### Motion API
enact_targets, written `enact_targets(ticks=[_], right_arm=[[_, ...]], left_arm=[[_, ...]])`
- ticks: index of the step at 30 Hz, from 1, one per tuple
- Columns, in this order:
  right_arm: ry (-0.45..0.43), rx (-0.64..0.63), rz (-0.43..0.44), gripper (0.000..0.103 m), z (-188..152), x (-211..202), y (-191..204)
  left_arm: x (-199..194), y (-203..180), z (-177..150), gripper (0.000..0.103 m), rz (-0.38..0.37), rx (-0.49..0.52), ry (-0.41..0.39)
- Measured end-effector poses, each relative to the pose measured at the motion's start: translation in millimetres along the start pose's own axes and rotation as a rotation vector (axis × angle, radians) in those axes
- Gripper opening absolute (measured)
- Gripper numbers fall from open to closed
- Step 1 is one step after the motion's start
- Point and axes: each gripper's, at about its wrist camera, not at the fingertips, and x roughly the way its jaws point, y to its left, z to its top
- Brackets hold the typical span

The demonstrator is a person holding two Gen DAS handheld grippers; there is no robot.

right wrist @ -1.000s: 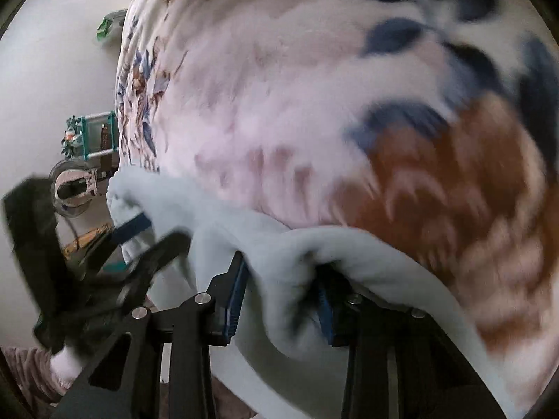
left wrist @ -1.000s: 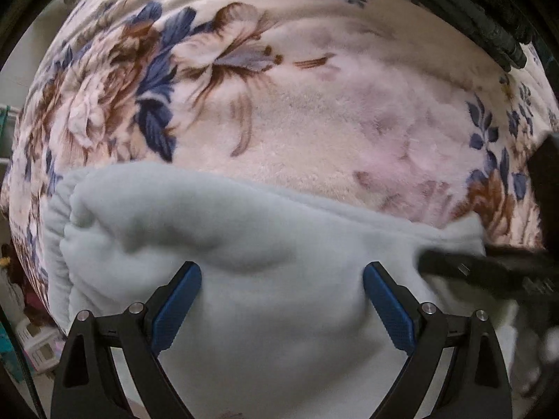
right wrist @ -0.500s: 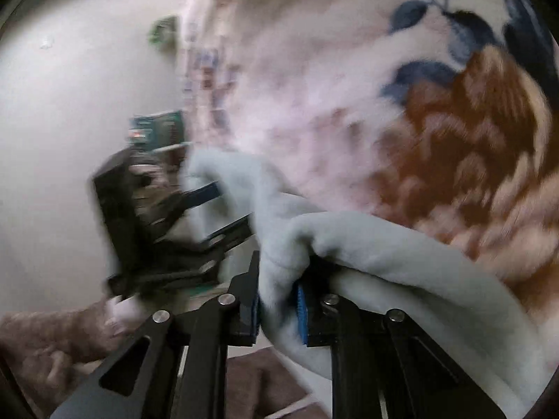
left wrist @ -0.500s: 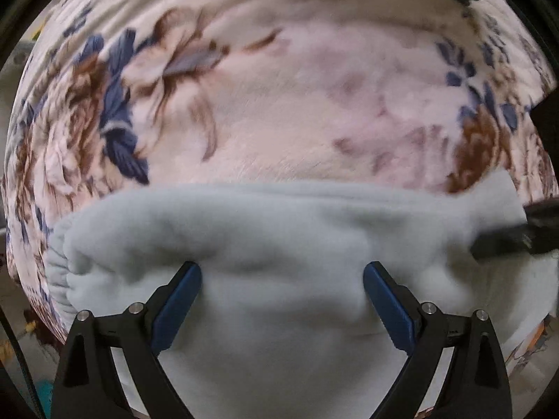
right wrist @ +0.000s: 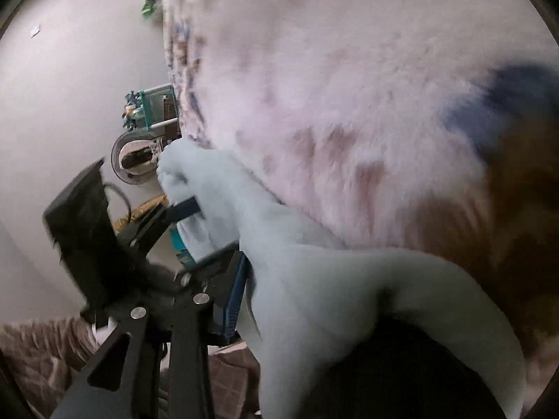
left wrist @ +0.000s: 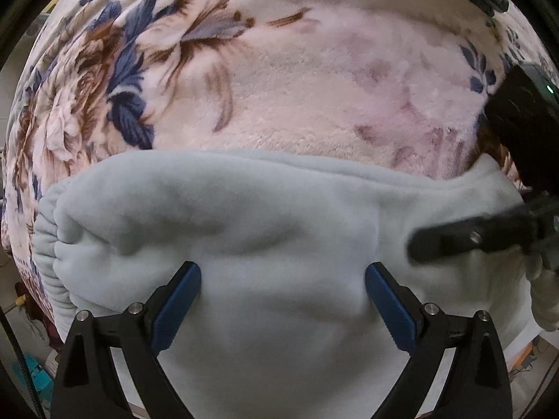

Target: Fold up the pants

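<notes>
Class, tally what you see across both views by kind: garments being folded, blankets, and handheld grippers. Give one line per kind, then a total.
Pants: 1
Blanket: 1
Grippers: 2, the left gripper and the right gripper
Total: 4

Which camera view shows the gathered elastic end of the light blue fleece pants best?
The left wrist view shows it best: the gathered elastic end is sharp at the left edge of the light blue fleece pants, over the floral blanket. The right wrist view shows only a small, blurred, bunched end far away.
</notes>
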Motion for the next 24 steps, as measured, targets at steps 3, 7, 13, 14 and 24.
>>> enact_targets(ticks=[3,7,13,14,24], right_arm=[[-0.019,0.015,0.056,0.032,2.4,-1.3,2.9],[-0.148,0.154,0.007,0.008,-12.2,-43.5,2.0],[-0.177,0.097,-0.128,0.014,-31.4,-78.2,22.3],[-0.139,0.044,-0.192,0.03,-30.3,-68.8,30.9],[-0.269,0.226,-0.342,0.011,-37.0,-173.3,-17.4]], left_arm=[[2.2,0.7,-10.0,0.097,0.002,0.0,-0.006],[3.4,8.0,-24.3,0.097,0.013,0.01,0.002],[13.8,23.9,-49.0,0.097,0.017,-0.013,0.02],[15.1,25.2,-51.5,0.097,0.021,-0.016,0.02],[32.8,32.0,-68.1,0.098,0.015,-0.04,0.023]])
